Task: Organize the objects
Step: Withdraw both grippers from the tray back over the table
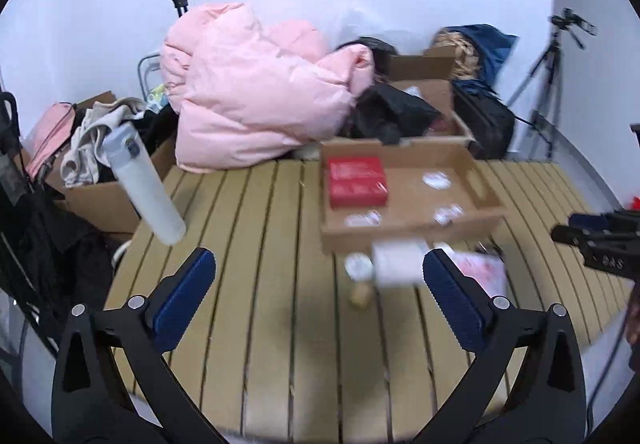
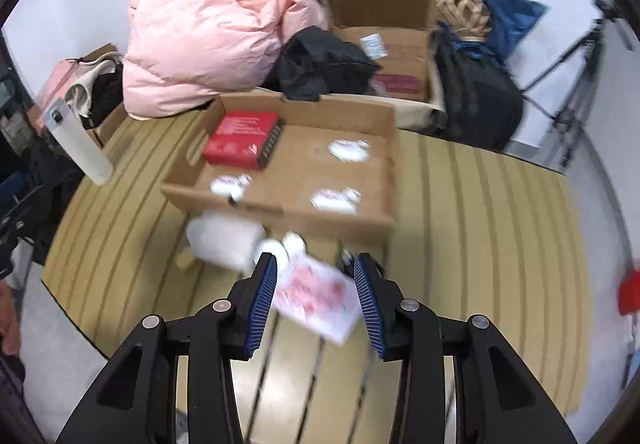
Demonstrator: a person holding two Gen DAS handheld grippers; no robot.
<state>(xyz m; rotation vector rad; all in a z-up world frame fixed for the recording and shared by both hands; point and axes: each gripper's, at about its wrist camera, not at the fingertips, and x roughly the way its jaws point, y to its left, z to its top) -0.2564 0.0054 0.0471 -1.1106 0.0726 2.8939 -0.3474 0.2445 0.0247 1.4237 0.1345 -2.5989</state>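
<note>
My left gripper (image 1: 320,276) hangs wide open over the slatted table (image 1: 256,228), nothing between its blue pads. My right gripper (image 2: 316,284) stands partly open above a pink-and-white packet (image 2: 316,296) that lies on the table, seen through the gap and not gripped. Beside the packet are a blurred white box (image 2: 224,240) and small round white items (image 2: 294,242). Behind them a shallow cardboard tray (image 2: 280,212) holds a red box (image 2: 242,138) and white packets (image 2: 350,148). A white bottle (image 1: 144,184) tilts at the table's left edge.
A pink puffy jacket (image 1: 248,92) is heaped at the back, with a cardboard box (image 1: 424,84) and black cloth beside it. A box of clothes (image 1: 92,164) sits left, a black bag (image 1: 488,124) and a tripod (image 1: 552,76) right. The right gripper's body (image 1: 604,248) enters at the right edge.
</note>
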